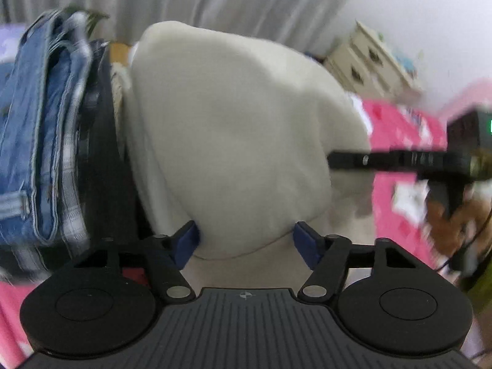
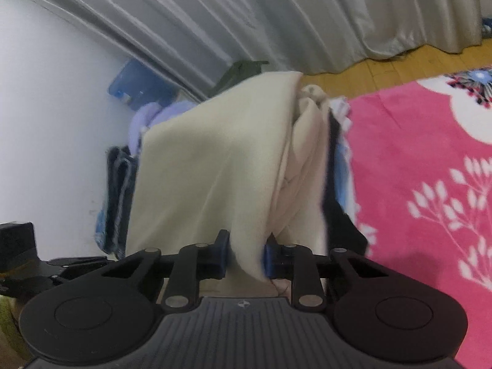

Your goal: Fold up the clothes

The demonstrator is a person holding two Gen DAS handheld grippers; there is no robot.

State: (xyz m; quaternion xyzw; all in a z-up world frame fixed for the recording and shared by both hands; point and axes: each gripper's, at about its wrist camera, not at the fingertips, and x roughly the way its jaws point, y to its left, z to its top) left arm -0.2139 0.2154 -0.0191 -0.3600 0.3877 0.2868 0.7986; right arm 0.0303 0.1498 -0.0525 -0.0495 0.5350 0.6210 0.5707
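A cream garment [image 1: 233, 129] lies folded on the pink blanket [image 1: 396, 129] beside a stack of folded jeans [image 1: 37, 141]. My left gripper [image 1: 246, 241] is at the garment's near rounded fold. Its blue pads [image 1: 187, 240] stand on either side of the fold, and I see no pinch. From the right, my right gripper [image 1: 333, 160] comes in at the garment's side edge. In the right wrist view my right gripper [image 2: 246, 258] is shut on a hanging fold of the cream garment [image 2: 215, 166]. The left gripper's body [image 2: 27, 252] shows at the lower left.
Dark denim [image 2: 118, 196] lies to the left of the cream garment, with black and blue clothes [image 2: 338, 203] to its right. The pink blanket [image 2: 424, 184] has white flowers. A grey curtain [image 2: 276, 15], wooden floor [image 2: 384, 70], a blue box [image 2: 132, 83] and a cream drawer chest [image 1: 369, 61] stand behind.
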